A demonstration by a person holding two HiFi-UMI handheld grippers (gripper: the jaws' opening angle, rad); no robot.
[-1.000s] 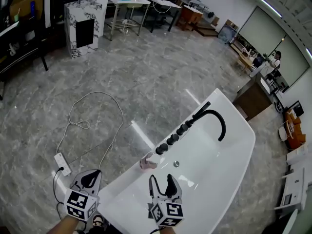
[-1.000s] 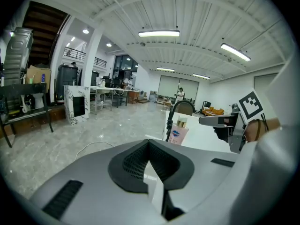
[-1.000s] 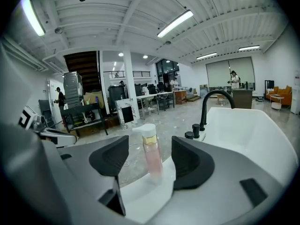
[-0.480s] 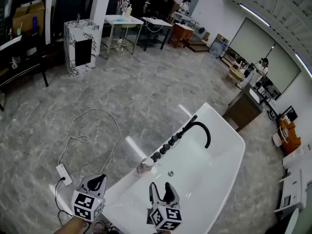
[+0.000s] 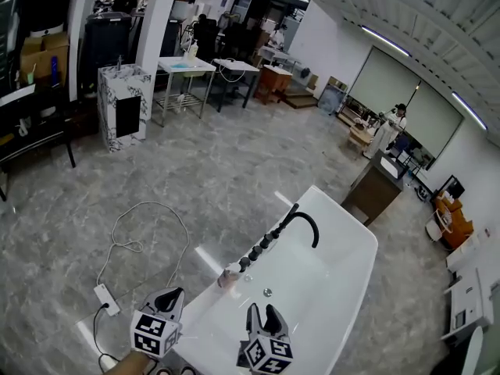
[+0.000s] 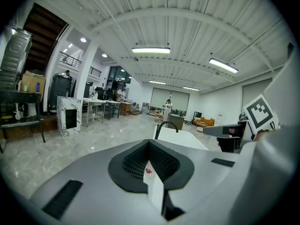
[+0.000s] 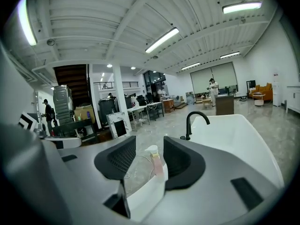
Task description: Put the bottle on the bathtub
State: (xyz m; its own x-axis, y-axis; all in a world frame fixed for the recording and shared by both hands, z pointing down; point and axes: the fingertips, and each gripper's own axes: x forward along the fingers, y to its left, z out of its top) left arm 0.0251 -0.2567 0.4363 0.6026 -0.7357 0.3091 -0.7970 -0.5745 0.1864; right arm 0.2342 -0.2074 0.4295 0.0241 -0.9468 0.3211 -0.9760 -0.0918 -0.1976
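Bottle (image 5: 227, 276) stands upright on the bathtub (image 5: 355, 244) rim, about eleven o'clock of the right gripper (image 5: 262, 312), so it looks done: those jaws apart, just been narrowing on nothing, left gripper (image 5: 175, 294) at nine o'clock, jaws closed, empty.

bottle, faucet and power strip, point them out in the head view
bottle (image 5: 227, 276): head view, its pink body
faucet (image 5: 304, 212): head view, top of arch
power strip (image 5: 107, 299): head view, its middle
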